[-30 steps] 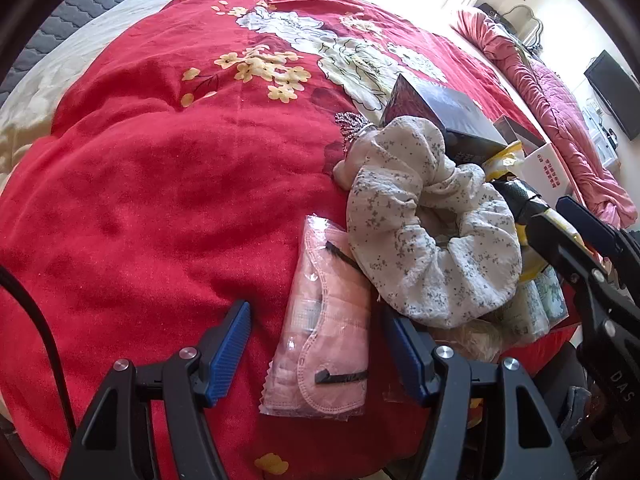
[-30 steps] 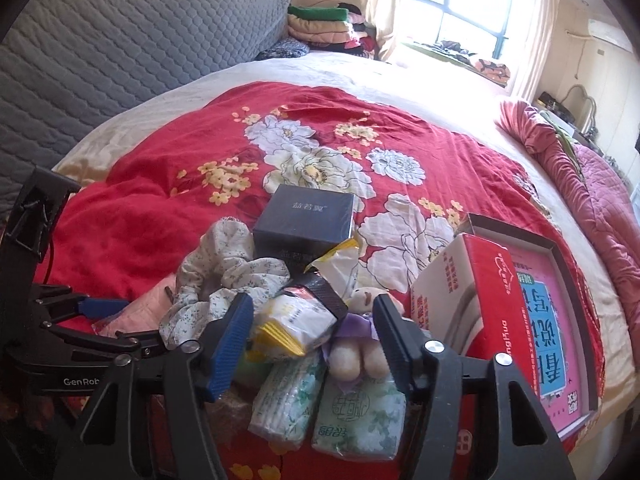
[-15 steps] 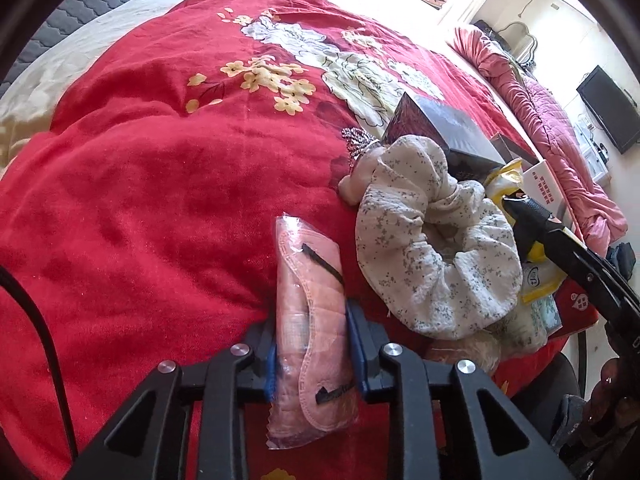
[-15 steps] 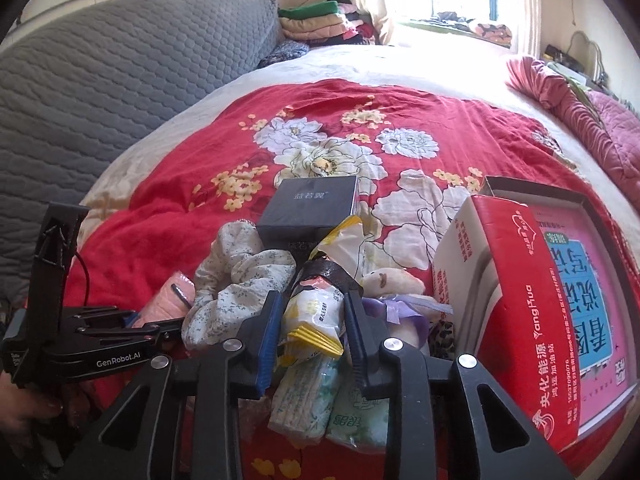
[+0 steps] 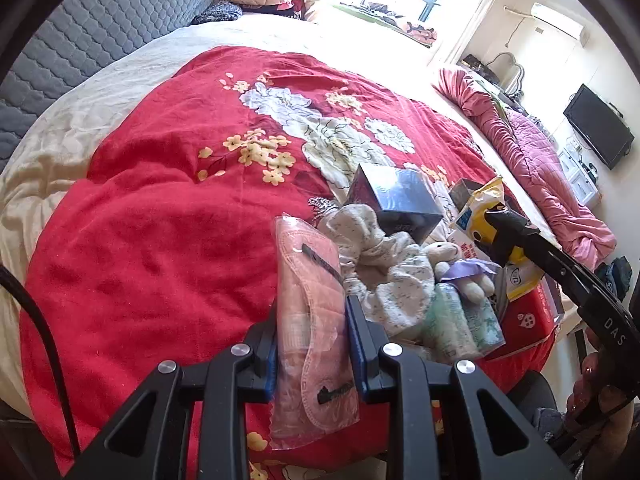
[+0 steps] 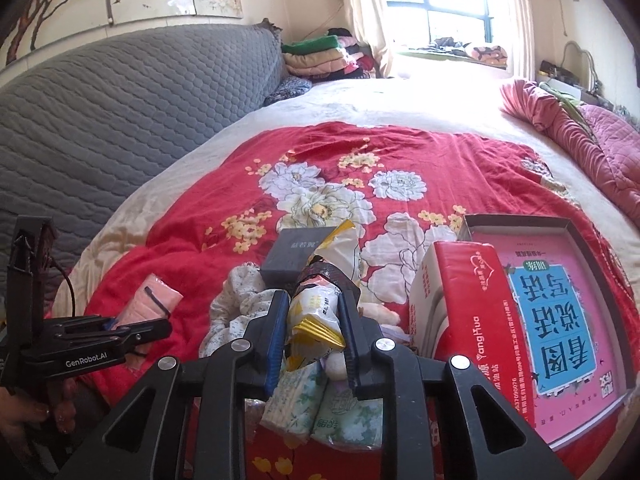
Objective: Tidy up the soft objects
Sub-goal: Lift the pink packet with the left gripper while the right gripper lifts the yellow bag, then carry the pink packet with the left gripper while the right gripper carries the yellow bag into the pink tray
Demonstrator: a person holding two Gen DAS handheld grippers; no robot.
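Observation:
My left gripper (image 5: 314, 336) is shut on a pink face mask in a clear wrapper (image 5: 310, 308) and holds it above the red floral blanket (image 5: 160, 220); the mask also shows in the right wrist view (image 6: 150, 300). My right gripper (image 6: 314, 320) is shut on a yellow and white snack packet (image 6: 320, 304), lifted off the pile; the packet shows in the left wrist view (image 5: 480, 208). Below lie a floral scrunchie (image 5: 384, 276), a small plush toy (image 5: 460, 268) and green tissue packs (image 6: 320, 404).
A dark box (image 6: 296, 256) sits behind the pile. A red tissue box (image 6: 476, 320) and an open box with a pink and blue book (image 6: 560, 312) lie to the right. A grey headboard (image 6: 100, 128) and a rolled pink quilt (image 5: 532, 168) border the bed.
Both grippers closed, the left on the pink mask and the right on the snack packet, and both lifted their items up from the blanket and pile.

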